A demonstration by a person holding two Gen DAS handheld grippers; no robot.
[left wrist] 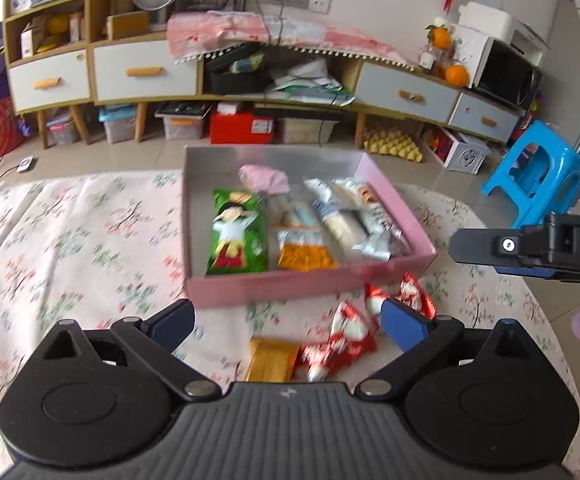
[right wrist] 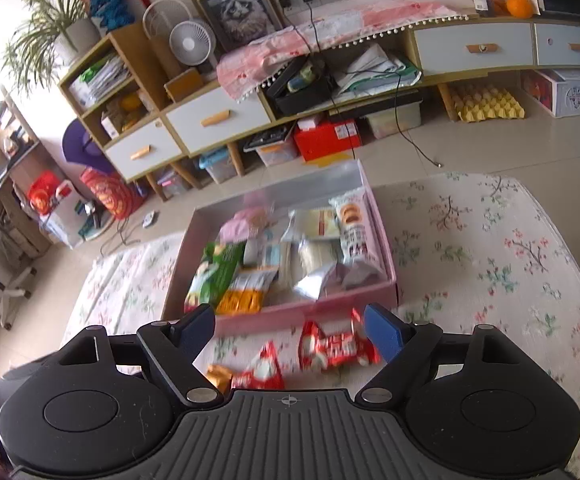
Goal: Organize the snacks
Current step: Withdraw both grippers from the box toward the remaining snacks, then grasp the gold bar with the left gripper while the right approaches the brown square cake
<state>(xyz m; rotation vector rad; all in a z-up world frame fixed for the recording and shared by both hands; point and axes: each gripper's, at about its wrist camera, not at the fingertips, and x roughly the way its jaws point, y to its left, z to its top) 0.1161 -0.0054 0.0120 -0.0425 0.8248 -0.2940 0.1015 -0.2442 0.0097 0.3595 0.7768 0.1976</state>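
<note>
Pink box point(left wrist: 290, 286) rests on the floral cloth point(left wrist: 82, 240), shallow, rectangular, with a pale grey inner lining; behind it stands a low cabinet point(left wrist: 146, 70) with white drawers and wooden handles, storage bins beneath, a blue plastic stool point(left wrist: 537, 172) at the right; nothing stands between either gripper and the loose packets

Inside the box: a green packet point(left wrist: 237, 232) with a cartoon figure at the left, an orange-and-clear pouch point(left wrist: 303, 250) beside it, a pink wrapper point(left wrist: 266, 178) toward the far wall, several white and silver foil packs point(left wrist: 353, 216) at the right; all glossy and crinkled

Loose on the cloth, just outside the near wall: red-and-white wrapped snacks point(left wrist: 345, 340) and a gold packet point(left wrist: 270, 360), lying flat

Left gripper point(left wrist: 286, 326): jaws wide apart, blue pads to either side of the loose snacks, nothing clamped; right gripper point(right wrist: 290, 330): jaws apart, nothing clamped, red snacks point(right wrist: 329, 348) lying on the cloth below the gap

Motion blur softens the red wrappers and box contents; printing is unreadable; the gold packet is partly cut off by each gripper body; the right gripper shows only in part at the left view's right edge
</note>
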